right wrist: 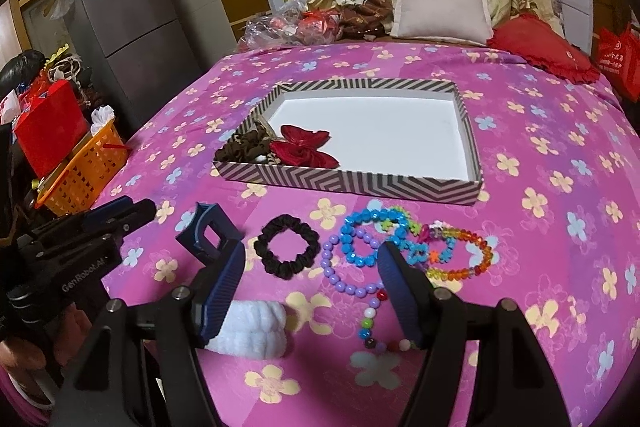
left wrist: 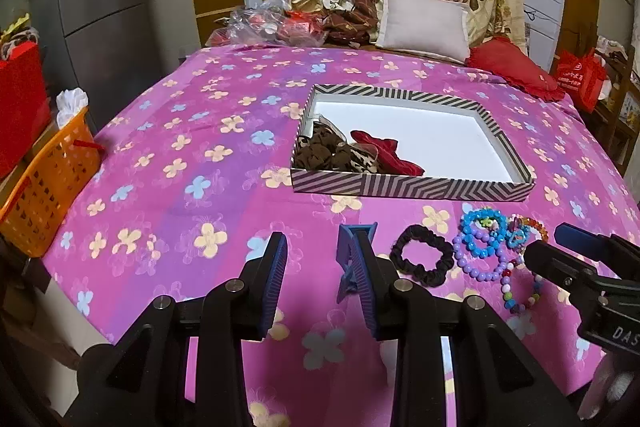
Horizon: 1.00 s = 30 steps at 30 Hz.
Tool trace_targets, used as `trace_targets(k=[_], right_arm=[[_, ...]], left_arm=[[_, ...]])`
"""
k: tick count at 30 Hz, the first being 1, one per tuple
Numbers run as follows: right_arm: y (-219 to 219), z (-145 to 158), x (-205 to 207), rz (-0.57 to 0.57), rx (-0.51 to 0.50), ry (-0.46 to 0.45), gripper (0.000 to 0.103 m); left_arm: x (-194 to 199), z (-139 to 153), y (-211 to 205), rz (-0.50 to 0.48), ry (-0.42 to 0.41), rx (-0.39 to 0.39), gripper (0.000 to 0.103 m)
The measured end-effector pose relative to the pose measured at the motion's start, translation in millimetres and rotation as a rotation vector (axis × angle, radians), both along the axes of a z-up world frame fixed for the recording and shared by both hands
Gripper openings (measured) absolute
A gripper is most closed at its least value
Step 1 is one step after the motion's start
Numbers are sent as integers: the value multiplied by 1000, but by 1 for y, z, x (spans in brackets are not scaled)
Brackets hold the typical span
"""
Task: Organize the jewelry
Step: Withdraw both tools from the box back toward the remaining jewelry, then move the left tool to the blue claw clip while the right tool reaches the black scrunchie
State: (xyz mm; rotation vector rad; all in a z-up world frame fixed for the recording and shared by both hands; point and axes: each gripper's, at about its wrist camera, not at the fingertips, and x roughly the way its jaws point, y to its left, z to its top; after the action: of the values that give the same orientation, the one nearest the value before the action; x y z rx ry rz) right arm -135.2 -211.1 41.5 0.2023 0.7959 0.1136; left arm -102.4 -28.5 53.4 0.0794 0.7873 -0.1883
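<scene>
Several bead bracelets (right wrist: 404, 251) lie tangled on the pink flowered bed (right wrist: 560, 227), just beside a black scrunchie (right wrist: 288, 247) and a blue hair clip (right wrist: 204, 231). Behind them sits our striped box (right wrist: 360, 183), holding a brown scrunchie (right wrist: 244, 145) and a red bow (right wrist: 304, 149) in its left corner. Our right claw (right wrist: 310, 291) hovers wide apart over the beads, gripping nothing, with a white fluffy band (right wrist: 252, 331) by its left finger. Our left claw (left wrist: 320, 279) stands half open and empty, the hair clip just beside its right finger. An orange basket (left wrist: 48, 183) sits off the bed's left edge
</scene>
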Motion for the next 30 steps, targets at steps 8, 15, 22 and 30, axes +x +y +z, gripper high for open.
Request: trace_targets(k=[8,15,22,30], right_arm=[[-12,-11,-8,-18,-1,32,72],[-13,-18,-7,-14,6,51,72],[3,-25,4,30,-8,61,72],[9,-34,18,44,-7,82,72]], left_arm=[[-5,-2,10,-30,47,-64,36],[-6,-12,22,-42,105,-114,37],[4,-18,32,-64,177,-246,45],[5,-19,16,-142,188,-255,55]])
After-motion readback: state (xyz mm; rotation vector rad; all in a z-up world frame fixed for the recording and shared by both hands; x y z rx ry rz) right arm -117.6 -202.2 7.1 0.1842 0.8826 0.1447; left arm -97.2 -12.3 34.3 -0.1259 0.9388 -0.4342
